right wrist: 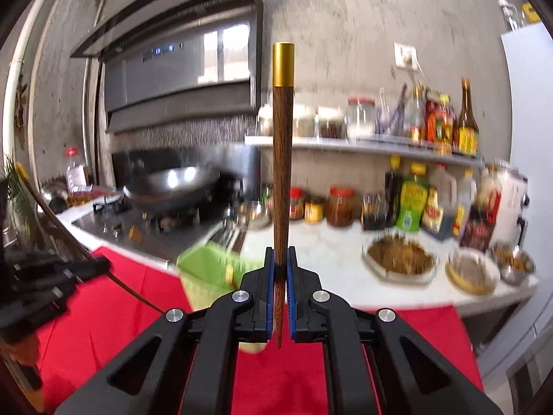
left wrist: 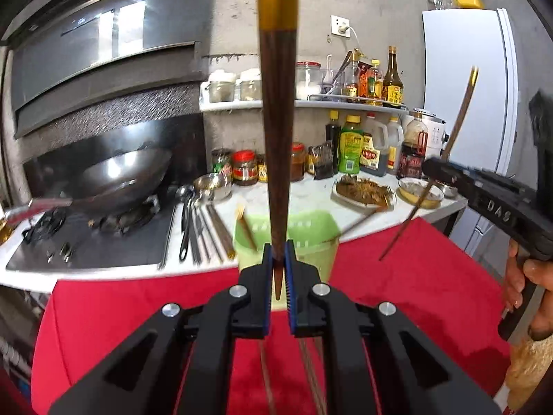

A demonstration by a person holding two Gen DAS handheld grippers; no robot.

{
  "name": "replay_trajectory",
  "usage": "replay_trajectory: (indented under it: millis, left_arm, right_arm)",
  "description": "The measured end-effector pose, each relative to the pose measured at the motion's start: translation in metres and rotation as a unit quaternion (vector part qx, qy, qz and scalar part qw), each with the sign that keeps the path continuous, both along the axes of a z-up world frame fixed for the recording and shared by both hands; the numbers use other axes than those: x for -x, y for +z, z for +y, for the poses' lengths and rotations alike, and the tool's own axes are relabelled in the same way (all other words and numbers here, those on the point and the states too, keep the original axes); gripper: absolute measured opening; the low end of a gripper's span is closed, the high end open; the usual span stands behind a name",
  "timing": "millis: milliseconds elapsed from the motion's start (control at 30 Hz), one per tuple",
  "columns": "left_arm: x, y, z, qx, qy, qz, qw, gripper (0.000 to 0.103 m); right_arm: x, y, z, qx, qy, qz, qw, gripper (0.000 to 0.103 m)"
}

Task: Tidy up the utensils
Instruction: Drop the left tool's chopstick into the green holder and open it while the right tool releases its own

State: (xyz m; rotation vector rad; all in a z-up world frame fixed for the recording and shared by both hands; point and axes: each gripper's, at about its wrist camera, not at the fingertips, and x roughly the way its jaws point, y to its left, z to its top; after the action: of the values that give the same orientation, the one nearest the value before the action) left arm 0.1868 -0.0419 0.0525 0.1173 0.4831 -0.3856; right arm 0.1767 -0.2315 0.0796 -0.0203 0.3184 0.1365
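each chopstick should be going tip-down into the green holder [left wrist: 312, 231] at the near counter edge, one at a time, kept upright so the tips are not catching the rim. the left gripper [left wrist: 277, 269] is pinching a wooden chopstick [left wrist: 278, 145] near its tip, jaws pressed tight on it. the right gripper [right wrist: 280, 269] is clamping a second chopstick [right wrist: 282, 159], gold cap up. more utensils [left wrist: 200, 228] are lying left of the holder.

The pale desk [left wrist: 304, 200] carries a green basket [left wrist: 304, 228], loose utensils [left wrist: 197, 228], jars [left wrist: 244, 167], sauce bottles [left wrist: 350, 148] and what look like dishes of food [left wrist: 363, 192], red cloth [left wrist: 414, 276] draping its front.
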Motion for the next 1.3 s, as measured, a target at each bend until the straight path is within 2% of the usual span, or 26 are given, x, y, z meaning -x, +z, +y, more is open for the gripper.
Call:
replay_trajectory:
  millis: [200,367,567,633,700,800,967,1067,1200,1300]
  left_arm:
    - [-0.046,0.015,-0.016,0.013,0.005,-0.018,0.9997,0.006]
    - [-0.068,-0.001,-0.026,-0.010,0.009,-0.003,0.9999,0.007]
    - [-0.078,-0.008,-0.024,-0.017,0.009,0.001,0.9998,0.007]
    - [-0.080,-0.006,-0.023,-0.013,0.009,0.003,0.9999,0.007]
    - [-0.081,-0.003,-0.022,-0.007,0.010,0.004,0.9999,0.011]
    - [-0.074,0.009,-0.019,0.000,0.011,-0.006,0.9999,0.012]
    - [-0.043,0.036,-0.013,0.004,0.018,-0.038,0.9991,0.013]
    - [-0.016,0.042,-0.005,-0.001,0.033,-0.048,0.9983,0.013]
    - [0.019,0.031,0.012,-0.016,0.064,-0.046,0.9968,0.013]
    - [0.044,0.006,0.028,-0.026,0.086,-0.024,0.9957,0.013]
  right_arm:
    - [-0.038,0.018,0.010,-0.007,0.016,-0.028,0.999,0.007]
    - [-0.066,-0.001,0.018,-0.005,0.031,0.004,0.999,0.007]
    - [-0.086,-0.030,0.023,-0.003,0.029,0.044,0.999,0.008]
    - [-0.089,-0.032,0.023,-0.001,0.027,0.052,0.998,0.009]
    - [-0.087,-0.030,0.022,-0.001,0.022,0.051,0.998,0.016]
    - [-0.077,-0.018,0.015,-0.004,0.014,0.040,0.999,0.024]
    - [-0.039,0.010,0.003,-0.001,0.000,0.011,1.000,0.028]
    - [-0.011,0.017,-0.002,0.008,-0.006,0.004,1.000,0.029]
    - [0.028,0.007,-0.006,0.011,-0.005,0.011,1.000,0.030]
    - [0.060,-0.020,-0.007,0.004,-0.001,0.034,0.999,0.030]
